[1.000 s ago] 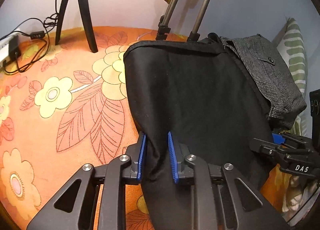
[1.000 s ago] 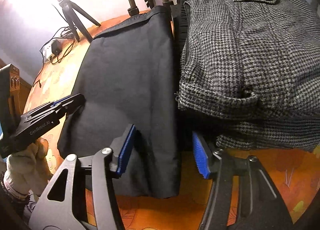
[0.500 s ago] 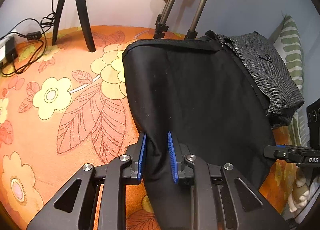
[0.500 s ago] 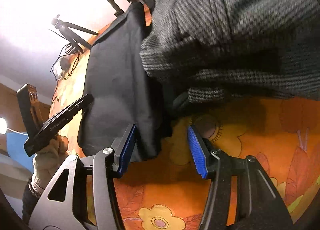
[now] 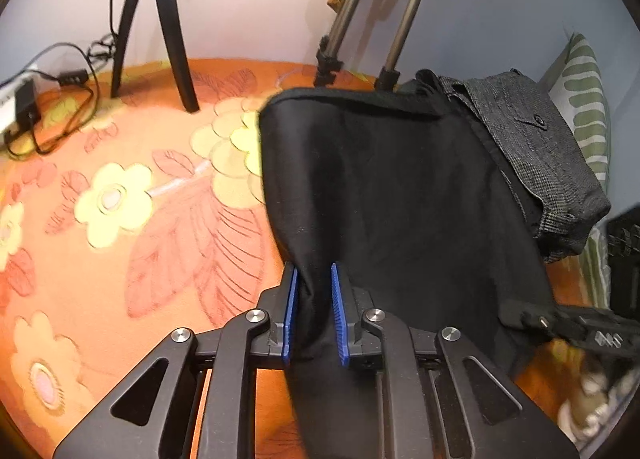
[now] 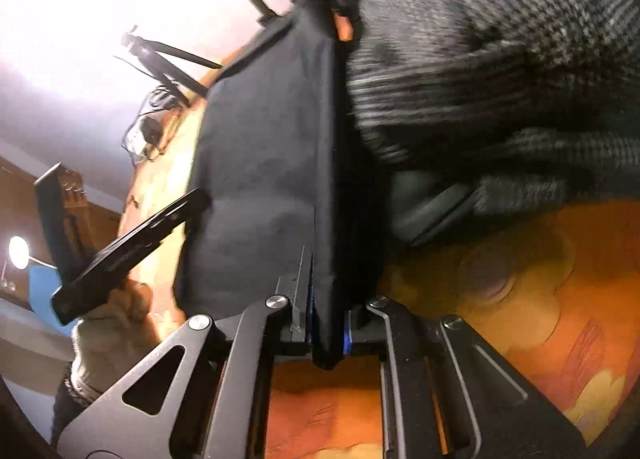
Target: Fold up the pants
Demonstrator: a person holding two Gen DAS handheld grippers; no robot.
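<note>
Left claw (image 5: 313, 311): pinching the near left edge of the black pants (image 5: 400, 195), its jaws closing a little further with the cloth bunched between the blue pads.
Right claw (image 6: 328, 333): closing on the near right corner of the same pants; a thick fold of dark cloth is sitting squeezed between its jaws.
Pants: lying spread over the orange flowered bed cover (image 5: 120, 219), far edge near the tripod legs (image 5: 360, 19), near edge gathered up in both claws.
Neighbour: a grey houndstooth garment (image 5: 540, 163) is resting just beside the pants on their right, overlapping that edge.
Step in hand: securing both near corners, I judge, before carrying them toward the far edge.
Doing it well: both claws should be holding every layer, not only the top one; lifting together and level should keep the fold line straight.
Risk: the right claw is working close to the houndstooth garment and could drag it along.
Other hand: the person's left hand (image 6: 112, 323) is gripping its tool's handle at the pants' left side.
</note>
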